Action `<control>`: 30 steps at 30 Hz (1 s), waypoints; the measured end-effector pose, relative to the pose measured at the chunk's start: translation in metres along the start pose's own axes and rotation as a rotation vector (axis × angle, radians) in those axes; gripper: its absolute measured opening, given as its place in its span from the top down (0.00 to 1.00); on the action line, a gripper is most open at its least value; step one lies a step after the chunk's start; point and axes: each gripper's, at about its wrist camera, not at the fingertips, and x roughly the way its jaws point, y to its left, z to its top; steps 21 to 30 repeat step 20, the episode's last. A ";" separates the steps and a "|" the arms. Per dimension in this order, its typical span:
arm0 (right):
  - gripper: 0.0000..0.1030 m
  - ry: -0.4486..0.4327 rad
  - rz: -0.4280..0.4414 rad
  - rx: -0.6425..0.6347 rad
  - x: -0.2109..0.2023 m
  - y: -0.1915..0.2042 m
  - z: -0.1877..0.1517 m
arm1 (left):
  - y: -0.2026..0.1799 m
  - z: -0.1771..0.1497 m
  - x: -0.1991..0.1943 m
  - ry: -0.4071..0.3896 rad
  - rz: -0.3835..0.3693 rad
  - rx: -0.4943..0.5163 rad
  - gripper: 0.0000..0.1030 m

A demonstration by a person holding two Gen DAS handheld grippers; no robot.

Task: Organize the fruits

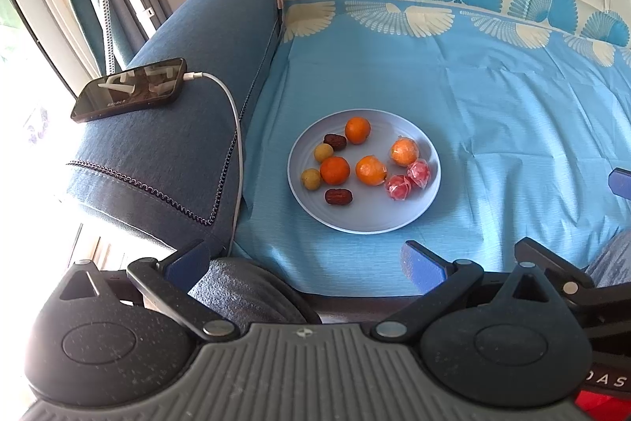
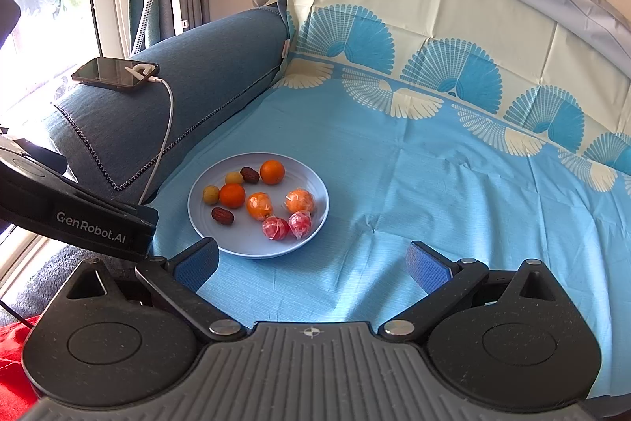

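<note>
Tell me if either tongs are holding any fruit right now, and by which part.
Nothing is held. The left tongs and right tongs are both open and empty, short of the plate of fruit.

Plate [image 1: 428,184] smooth matt plastic; cloth [image 1: 493,113] thin, creased; phone [image 1: 130,89] glossy; armrest [image 1: 189,73] woven fabric.

A plate [image 1: 311,212] sat on the cloth [image 1: 493,129] beside the sofa arm [image 1: 177,129], which lay to its left. On the plate lay 4 oranges [image 1: 334,170], 2 dates [image 1: 338,196] and other fruit. A phone [image 1: 128,89] rested on the sofa arm.
</note>
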 end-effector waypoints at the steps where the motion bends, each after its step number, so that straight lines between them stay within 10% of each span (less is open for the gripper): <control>1: 0.02 0.000 0.000 0.000 0.000 0.000 0.000 | 0.000 0.000 0.000 0.001 0.001 0.001 0.00; 30: 0.01 0.000 0.003 -0.001 0.001 0.000 0.000 | 0.001 -0.001 0.004 0.011 0.022 0.008 0.00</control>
